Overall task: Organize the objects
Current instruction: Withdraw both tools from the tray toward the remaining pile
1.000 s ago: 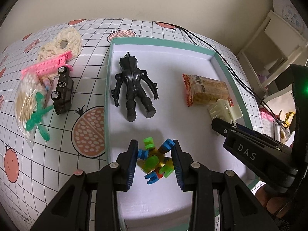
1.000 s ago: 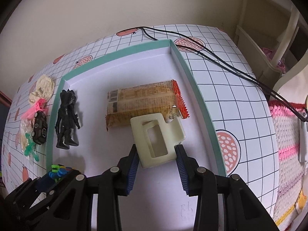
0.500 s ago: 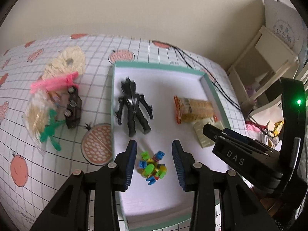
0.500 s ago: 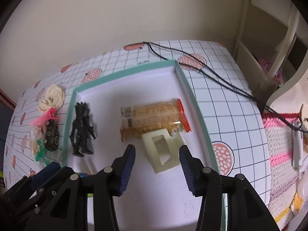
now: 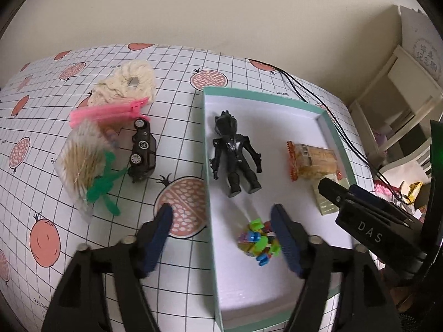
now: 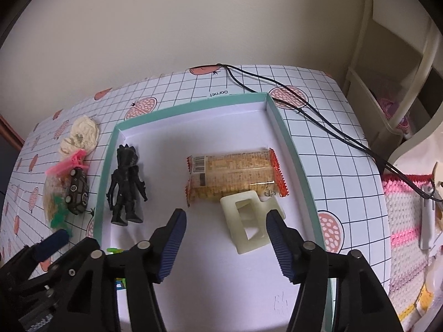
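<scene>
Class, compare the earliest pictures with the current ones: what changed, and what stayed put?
Both tools opened and drew back: the left tool released the colourful block toy, the right tool released the cream clip. The figure, snack pack and tray stayed put.

"DAS" on right hand-held gripper point(image 5: 369, 222)

Soft, even indoor light; faint shadows fall beneath objects in the white tray point(image 5: 326, 116). Fisheye distortion bends the edges, corners vignette black. The left gripper point(image 5: 221, 235) shows slight motion blur.
</scene>
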